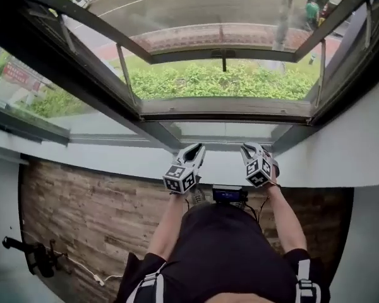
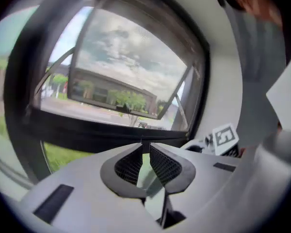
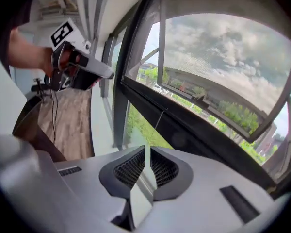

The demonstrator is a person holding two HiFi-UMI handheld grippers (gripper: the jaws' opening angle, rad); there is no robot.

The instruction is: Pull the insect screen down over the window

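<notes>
The window (image 1: 224, 106) stands in front of me, its sash (image 1: 224, 54) swung outward over grass and a road. Fine insect-screen mesh (image 2: 145, 38) shows across the upper opening in the left gripper view, and the same mesh (image 3: 208, 47) shows in the right gripper view. A dark bar (image 3: 194, 130) with a thin cord (image 3: 160, 118) crosses below it. My left gripper (image 1: 194, 149) and right gripper (image 1: 249, 149) are side by side just short of the sill, pointing at the frame. Each has its jaws a narrow gap apart with nothing between them, touching neither mesh nor bar.
A white sill (image 1: 114, 160) runs under the window, with white wall at the right (image 1: 360, 156). A fixed glass pane (image 1: 25, 87) lies to the left. Below is a wooden floor (image 1: 88, 219) with a black stand and cable (image 1: 35, 254).
</notes>
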